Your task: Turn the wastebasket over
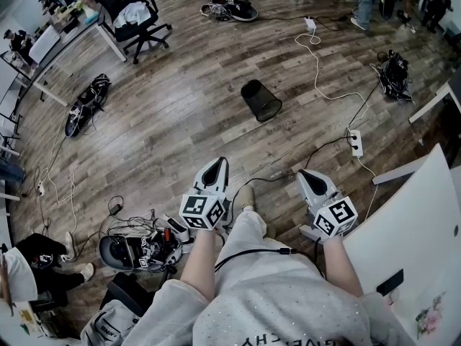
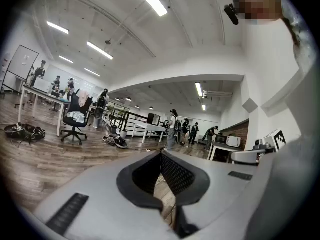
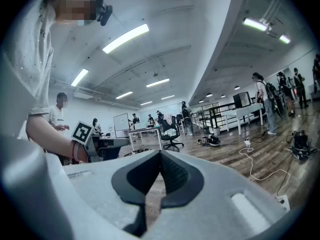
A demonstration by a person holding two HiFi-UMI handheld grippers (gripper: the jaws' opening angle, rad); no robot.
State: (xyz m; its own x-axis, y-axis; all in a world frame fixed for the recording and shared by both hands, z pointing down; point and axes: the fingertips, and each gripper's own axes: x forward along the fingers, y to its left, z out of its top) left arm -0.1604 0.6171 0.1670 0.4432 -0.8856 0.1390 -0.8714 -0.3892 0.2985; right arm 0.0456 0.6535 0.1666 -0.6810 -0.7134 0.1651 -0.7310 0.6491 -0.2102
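A black mesh wastebasket (image 1: pixel 260 99) lies tipped on its side on the wood floor, well ahead of both grippers. My left gripper (image 1: pixel 214 166) is held near my body, its jaws shut with nothing between them. My right gripper (image 1: pixel 307 174) is beside it on the right, also shut and empty. In the left gripper view the left gripper (image 2: pixel 161 153) has its dark pads closed together, and the wastebasket is hidden there. The right gripper view shows the right gripper (image 3: pixel 160 153) with closed pads and only the room beyond.
A white power cable (image 1: pixel 320 63) and power strip (image 1: pixel 356 143) run right of the basket. A black bag (image 1: pixel 396 76) lies far right, another bag (image 1: pixel 86 103) at left. A white table (image 1: pixel 410 236) stands at my right. Gear (image 1: pixel 140 247) clutters the floor at lower left. An office chair (image 1: pixel 137 16) stands at back.
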